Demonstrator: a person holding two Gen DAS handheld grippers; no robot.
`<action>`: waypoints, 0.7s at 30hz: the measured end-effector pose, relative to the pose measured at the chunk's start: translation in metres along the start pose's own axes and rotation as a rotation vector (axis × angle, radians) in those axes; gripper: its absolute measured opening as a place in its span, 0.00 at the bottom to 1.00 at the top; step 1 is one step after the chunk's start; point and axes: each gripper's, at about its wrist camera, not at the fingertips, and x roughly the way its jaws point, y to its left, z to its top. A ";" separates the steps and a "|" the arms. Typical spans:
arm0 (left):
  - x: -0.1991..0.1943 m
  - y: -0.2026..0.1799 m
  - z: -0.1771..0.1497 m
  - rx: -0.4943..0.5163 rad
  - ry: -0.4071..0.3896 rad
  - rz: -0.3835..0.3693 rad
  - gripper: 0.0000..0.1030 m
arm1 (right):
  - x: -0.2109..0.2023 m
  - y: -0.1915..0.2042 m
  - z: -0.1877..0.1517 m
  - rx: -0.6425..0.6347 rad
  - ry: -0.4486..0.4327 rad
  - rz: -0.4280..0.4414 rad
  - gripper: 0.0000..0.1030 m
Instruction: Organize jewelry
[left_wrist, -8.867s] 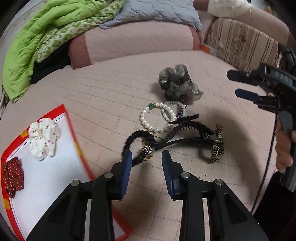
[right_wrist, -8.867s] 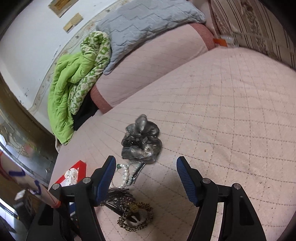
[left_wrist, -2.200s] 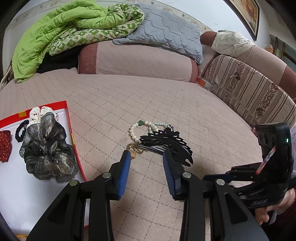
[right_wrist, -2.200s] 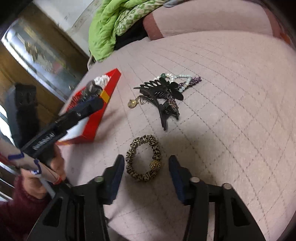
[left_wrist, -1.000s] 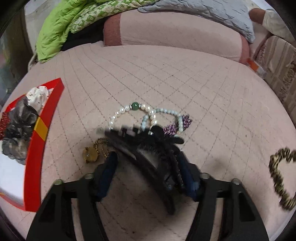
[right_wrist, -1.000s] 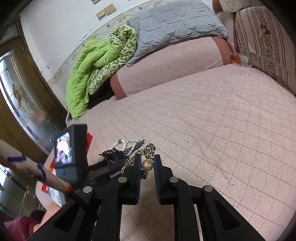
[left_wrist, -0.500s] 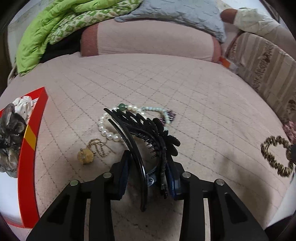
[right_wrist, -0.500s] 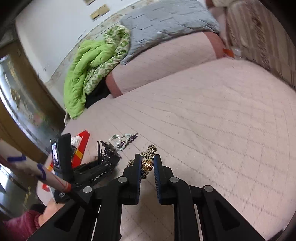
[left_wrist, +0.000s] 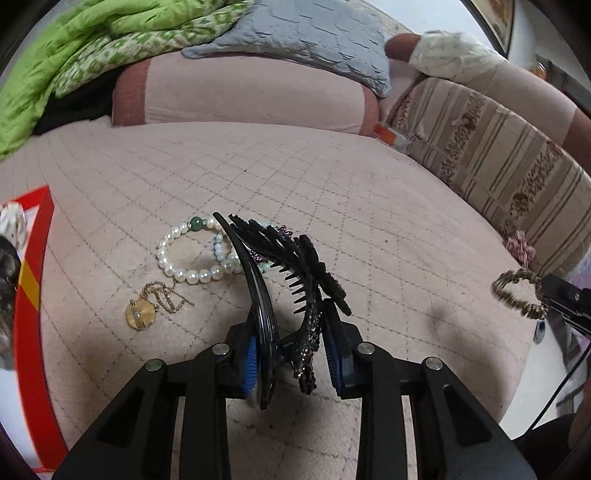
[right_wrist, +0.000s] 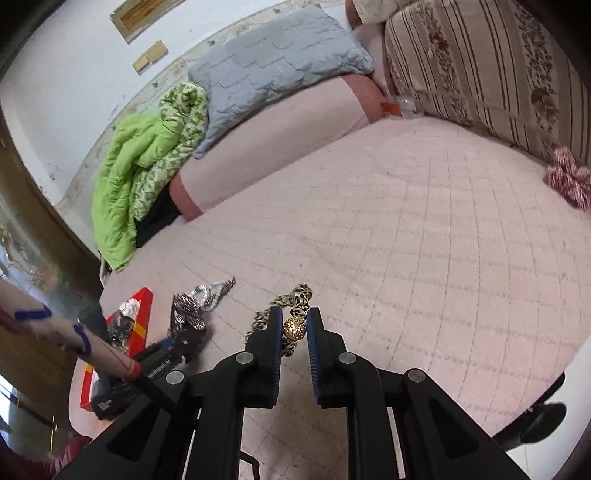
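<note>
The left hand-held gripper (left_wrist: 290, 360) has just been closing and now pinches the big clip (left_wrist: 284, 280) low down, the right hand-held gripper (right_wrist: 294, 334) squeezes the spotty band (right_wrist: 291, 306), and the clip may tip out.

The right hand-held gripper (right_wrist: 294, 328) is clamped on the gold bead of a leopard-print hair tie (right_wrist: 291, 300), lifted above the pink quilted bed (right_wrist: 424, 236). At lower left sits a red-edged tray (right_wrist: 142, 314) (contents blurred), the left hand-held gripper (right_wrist: 166, 354) before it.
</note>
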 end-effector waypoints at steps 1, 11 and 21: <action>-0.003 -0.001 0.000 0.008 -0.008 0.004 0.28 | 0.001 0.001 -0.001 0.016 0.003 0.012 0.14; -0.010 0.009 0.005 -0.024 -0.048 0.071 0.28 | -0.007 0.021 -0.031 0.001 0.001 -0.001 0.14; -0.076 -0.015 0.021 -0.027 -0.280 0.096 0.28 | -0.047 0.072 -0.009 -0.153 -0.016 -0.094 0.14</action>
